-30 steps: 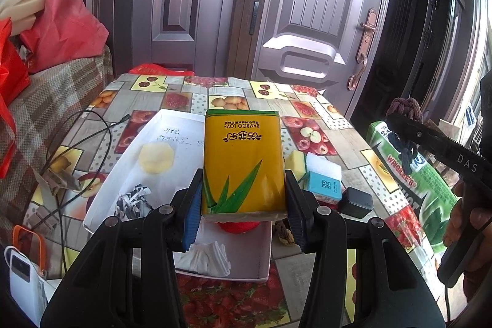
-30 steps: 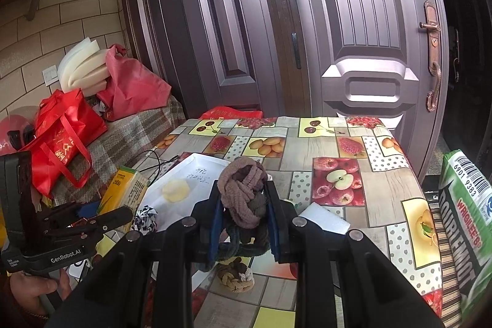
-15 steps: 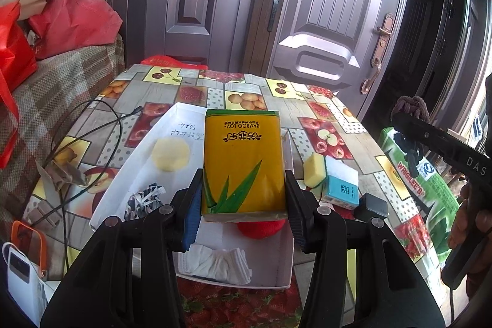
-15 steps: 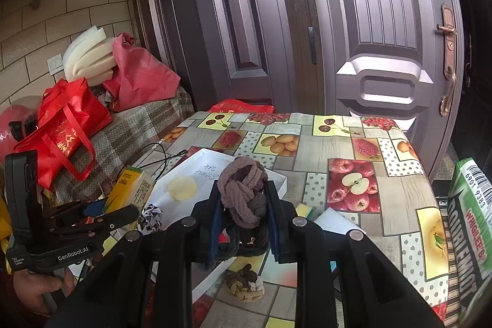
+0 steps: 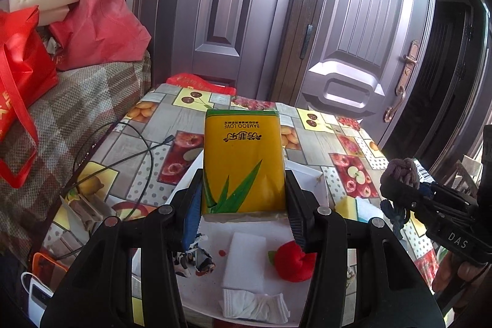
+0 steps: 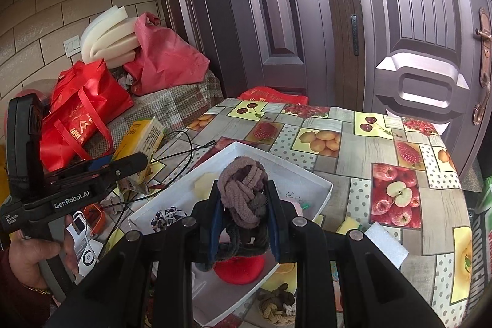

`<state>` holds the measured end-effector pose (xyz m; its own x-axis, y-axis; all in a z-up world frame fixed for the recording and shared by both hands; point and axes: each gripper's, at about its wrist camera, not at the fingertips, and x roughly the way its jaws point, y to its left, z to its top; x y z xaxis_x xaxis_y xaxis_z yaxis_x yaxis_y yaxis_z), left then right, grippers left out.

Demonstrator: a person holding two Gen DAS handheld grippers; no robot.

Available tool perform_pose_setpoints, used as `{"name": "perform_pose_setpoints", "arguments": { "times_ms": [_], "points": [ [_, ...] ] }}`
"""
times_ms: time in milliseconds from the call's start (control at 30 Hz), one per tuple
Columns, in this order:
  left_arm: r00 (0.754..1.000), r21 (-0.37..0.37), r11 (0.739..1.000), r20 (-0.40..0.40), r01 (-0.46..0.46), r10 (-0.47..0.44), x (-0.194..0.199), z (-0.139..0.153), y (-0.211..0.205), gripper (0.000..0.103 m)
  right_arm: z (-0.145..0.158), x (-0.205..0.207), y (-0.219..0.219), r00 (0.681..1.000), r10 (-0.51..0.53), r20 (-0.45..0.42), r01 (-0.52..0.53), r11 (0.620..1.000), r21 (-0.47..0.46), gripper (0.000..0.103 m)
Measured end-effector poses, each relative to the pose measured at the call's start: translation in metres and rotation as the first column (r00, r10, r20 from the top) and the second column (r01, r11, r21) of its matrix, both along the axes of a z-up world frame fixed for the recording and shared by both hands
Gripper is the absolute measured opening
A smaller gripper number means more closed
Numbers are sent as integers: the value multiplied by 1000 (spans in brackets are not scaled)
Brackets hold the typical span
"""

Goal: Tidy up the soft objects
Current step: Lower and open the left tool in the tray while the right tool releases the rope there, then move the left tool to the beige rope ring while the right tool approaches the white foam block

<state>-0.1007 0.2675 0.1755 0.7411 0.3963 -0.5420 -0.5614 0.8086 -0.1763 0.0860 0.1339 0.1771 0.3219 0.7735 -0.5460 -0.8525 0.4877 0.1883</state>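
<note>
My left gripper (image 5: 243,199) is shut on a yellow tissue pack (image 5: 243,162) and holds it above the near part of a white tray (image 5: 212,288). In the tray lie a red soft ball (image 5: 292,263), a white foam block (image 5: 244,263), a folded white cloth (image 5: 253,305) and a patterned fabric piece (image 5: 192,258). My right gripper (image 6: 244,211) is shut on a brown knotted rope (image 6: 243,189) and holds it above the white tray (image 6: 304,177). The left gripper with the tissue pack (image 6: 140,137) shows at the left of the right wrist view.
The table (image 6: 399,137) has a fruit-print cloth. Black cables (image 5: 135,156) run over its left side. A braided rope knot (image 6: 276,305), a yellow sponge (image 6: 349,225) and a white foam piece (image 6: 386,243) lie right of the tray. Red bags (image 6: 83,116) sit on a sofa.
Both grippers moved back and to the left over the tray, still holding their objects. The tray's near contents now show more fully below the tissue pack.
</note>
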Motion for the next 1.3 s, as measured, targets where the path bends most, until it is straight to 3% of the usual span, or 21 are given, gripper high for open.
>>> {"name": "perform_pose_setpoints", "arguments": {
  "times_ms": [133, 300, 467, 800, 867, 900, 933, 967, 1067, 1300],
  "points": [
    [1000, -18, 1000, -16, -9, 8, 8, -10, 10, 48, -12, 4, 17, 1000, 10, -26, -11, 1000, -22, 25],
    [998, -72, 997, -67, -23, 18, 16, -42, 20, 48, -41, 8, 42, 992, 31, -118, -40, 996, -81, 25],
    [992, -118, 991, -117, -58, 44, 18, -68, 33, 48, -70, 1, 66, 986, 59, -157, -83, 985, -150, 25],
    [983, -102, 988, -150, -118, 102, 19, -76, 47, 49, -74, -3, 82, 986, 95, -140, -112, 986, -124, 28],
    [981, -92, 986, -149, -136, 121, 18, -76, 47, 54, -74, -4, 81, 986, 98, -132, -114, 986, -123, 46],
    [980, -85, 986, -153, -142, 127, 19, -76, 46, 72, -74, -4, 78, 986, 99, -131, -115, 986, -118, 75],
    [978, -73, 986, -159, -147, 134, 19, -75, 45, 84, -75, -4, 77, 987, 96, -129, -111, 988, -111, 97],
    [977, -52, 987, -160, -153, 143, 19, -75, 44, 103, -74, -5, 75, 989, 88, -118, -101, 989, -108, 103],
    [975, 16, 987, -152, -161, 161, 16, -70, 36, 103, -74, -11, 68, 994, 76, -72, -85, 988, -129, 103],
    [978, 26, 988, -139, -154, 156, 10, -62, 20, 103, -73, -22, 49, 997, 52, -55, -60, 987, -152, 103]
  ]
}}
